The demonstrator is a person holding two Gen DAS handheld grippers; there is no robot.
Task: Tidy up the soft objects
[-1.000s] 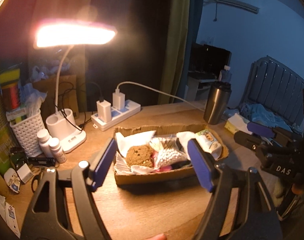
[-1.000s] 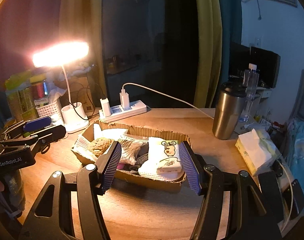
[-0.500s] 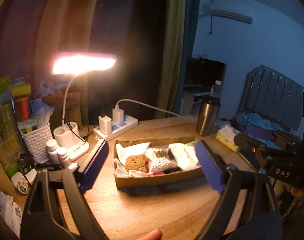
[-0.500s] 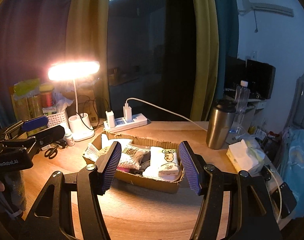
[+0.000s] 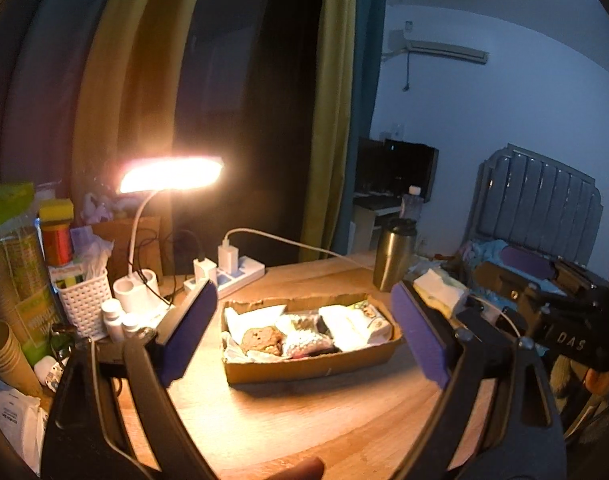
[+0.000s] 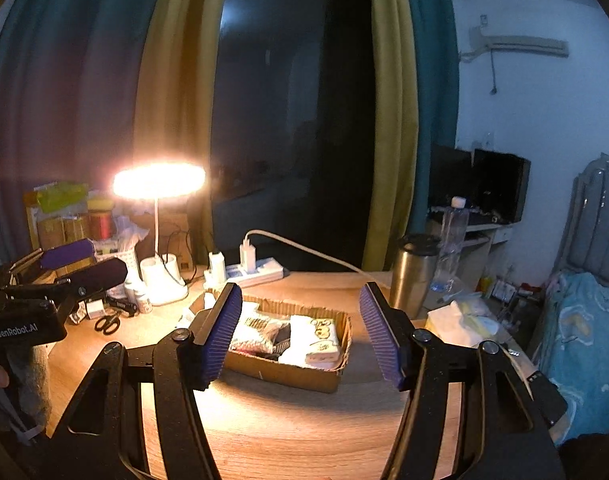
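A shallow cardboard box (image 5: 304, 366) (image 6: 288, 372) sits mid-table. It holds soft items: a brown round plush (image 5: 261, 339), a white dotted pouch (image 5: 304, 344), white folded cloths (image 5: 344, 326) and a white pack with a cartoon print (image 6: 319, 336). My left gripper (image 5: 304, 336) is open and empty, held back from and above the box. My right gripper (image 6: 302, 334) is open and empty, also back from the box. Each gripper shows in the other's view, the right one (image 5: 544, 280) and the left one (image 6: 80, 268).
A lit desk lamp (image 5: 170, 170), white power strip (image 5: 232, 276), white basket (image 5: 82, 304), pill bottles (image 5: 112, 318) and paper cups (image 5: 4, 352) crowd the left. A steel tumbler (image 5: 394, 254) and tissue pack (image 6: 460, 320) stand right. Scissors (image 6: 108, 322) lie left of the box.
Both grippers have pulled back and up from the box, which now looks smaller and farther. Both stay open and empty.
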